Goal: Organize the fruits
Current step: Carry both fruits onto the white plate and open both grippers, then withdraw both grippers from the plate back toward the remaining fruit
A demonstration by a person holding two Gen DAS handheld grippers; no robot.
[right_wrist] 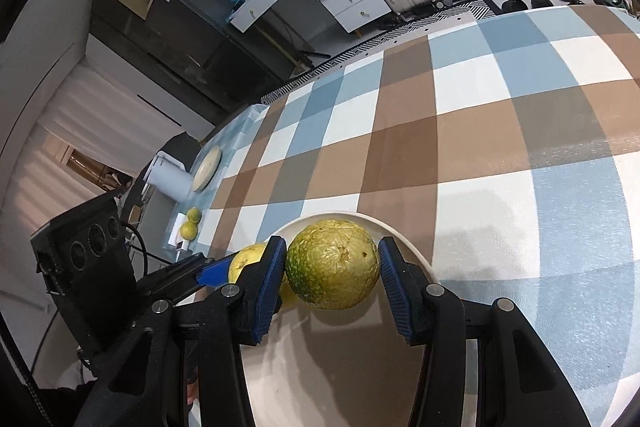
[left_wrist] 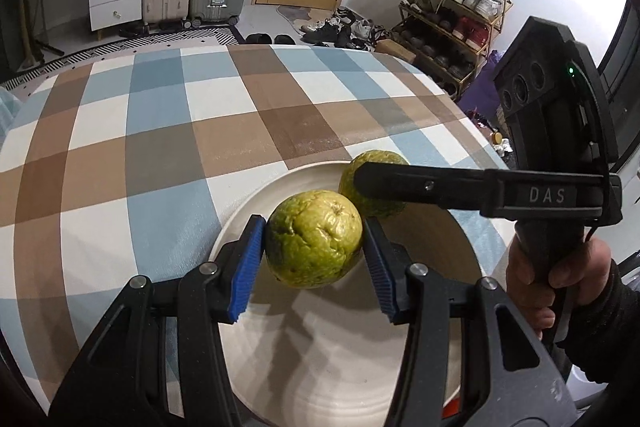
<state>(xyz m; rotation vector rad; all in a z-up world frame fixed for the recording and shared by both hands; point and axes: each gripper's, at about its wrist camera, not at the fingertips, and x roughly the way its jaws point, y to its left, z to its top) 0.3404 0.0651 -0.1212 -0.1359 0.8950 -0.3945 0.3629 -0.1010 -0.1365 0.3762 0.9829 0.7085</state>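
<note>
My left gripper point(left_wrist: 314, 227) is shut on a yellow-green fruit point(left_wrist: 314, 239), its blue pads pressed to both sides, just over the white plate point(left_wrist: 304, 367). From the right, my right gripper point(left_wrist: 384, 183) reaches in, held by a hand, shut on a darker green fruit point(left_wrist: 374, 163) at the plate's far edge. In the right wrist view, the right gripper point(right_wrist: 333, 247) clamps that green fruit point(right_wrist: 334, 263) above the plate point(right_wrist: 404, 233). The left gripper point(right_wrist: 224, 269) with the yellow-green fruit point(right_wrist: 246, 259) shows at the left. Whether either fruit touches the plate I cannot tell.
The plate sits near the front of a table covered in a blue, brown and white checked cloth point(left_wrist: 200, 115). At the table's far left end lie two more small fruits point(right_wrist: 191, 223), a small plate point(right_wrist: 208, 167) and a white jug point(right_wrist: 168, 179). A shoe rack point(left_wrist: 452, 7) stands beyond the table.
</note>
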